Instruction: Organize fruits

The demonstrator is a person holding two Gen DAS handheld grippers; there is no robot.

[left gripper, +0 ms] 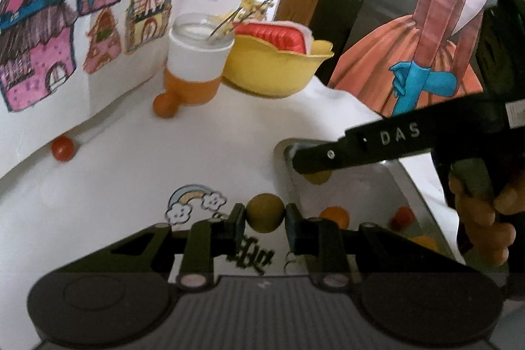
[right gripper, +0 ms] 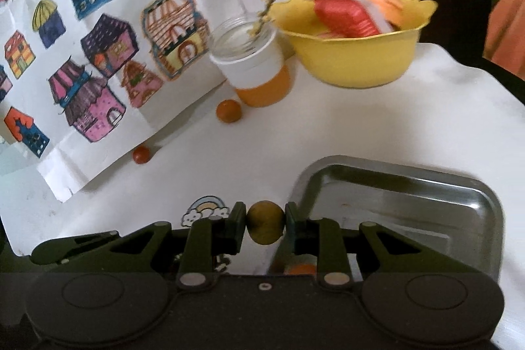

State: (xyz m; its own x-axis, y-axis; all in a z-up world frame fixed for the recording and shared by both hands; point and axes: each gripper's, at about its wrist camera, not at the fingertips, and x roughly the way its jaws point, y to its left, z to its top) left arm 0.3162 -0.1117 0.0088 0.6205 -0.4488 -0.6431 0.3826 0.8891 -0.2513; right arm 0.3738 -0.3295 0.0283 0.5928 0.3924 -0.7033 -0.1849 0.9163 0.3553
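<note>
My left gripper [left gripper: 265,214] is shut on a small olive-yellow fruit [left gripper: 265,212] above the white table, just left of the steel tray [left gripper: 285,150]. My right gripper [right gripper: 265,227] is shut on a similar olive-yellow fruit [right gripper: 265,227] at the tray's [right gripper: 485,205] left rim; its arm [left gripper: 377,143] reaches over the tray in the left wrist view. The tray holds orange and red fruits [left gripper: 334,215]. An orange fruit [left gripper: 165,104] lies by the cup and a small red one [left gripper: 61,148] by the paper edge; both also show in the right wrist view [right gripper: 228,110], [right gripper: 141,154].
A white-and-orange cup [left gripper: 197,61] with flower stems and a yellow bowl [left gripper: 272,68] stand at the back of the table. A paper sheet of house drawings [right gripper: 98,61] leans on the left. A rainbow sticker [left gripper: 195,202] is on the tabletop.
</note>
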